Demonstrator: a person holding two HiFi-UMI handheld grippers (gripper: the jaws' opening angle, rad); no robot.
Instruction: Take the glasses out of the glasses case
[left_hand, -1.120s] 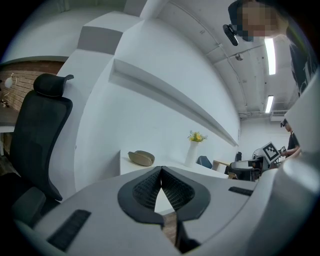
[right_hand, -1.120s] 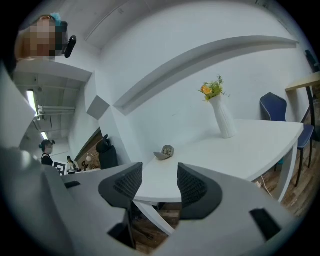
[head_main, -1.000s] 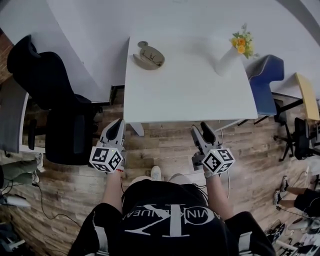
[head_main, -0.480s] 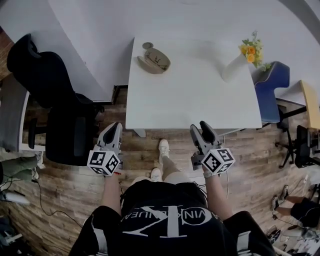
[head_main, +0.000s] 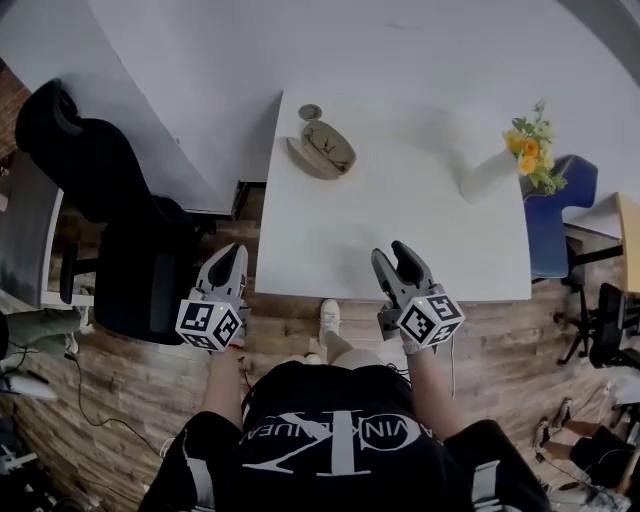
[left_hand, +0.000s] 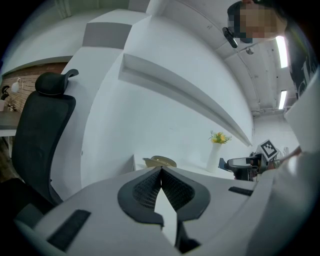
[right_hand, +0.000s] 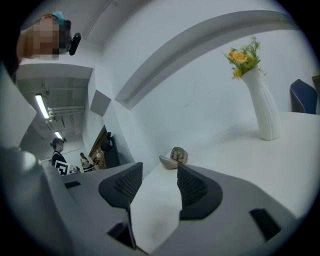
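An open tan glasses case (head_main: 322, 150) lies at the far left of the white table (head_main: 400, 230), with dark glasses (head_main: 326, 140) inside its lid half. It also shows as a low tan glasses case (left_hand: 160, 161) in the left gripper view and as a small open glasses case (right_hand: 175, 157) in the right gripper view. My left gripper (head_main: 229, 254) hovers off the table's near left corner, jaws pressed together and empty (left_hand: 161, 171). At the table's near edge my right gripper (head_main: 393, 254) stands open, nothing between its pads (right_hand: 159, 172). Both are far from the case.
A white vase with yellow flowers (head_main: 500, 170) stands at the table's far right. A small round object (head_main: 310, 112) sits just behind the case. A black office chair (head_main: 110, 200) is to the left, a blue chair (head_main: 555, 220) to the right, wooden floor below.
The person has stepped toward the table, so it and the case sit nearer. Both grippers have come up to the table's near edge; their jaws look unchanged.
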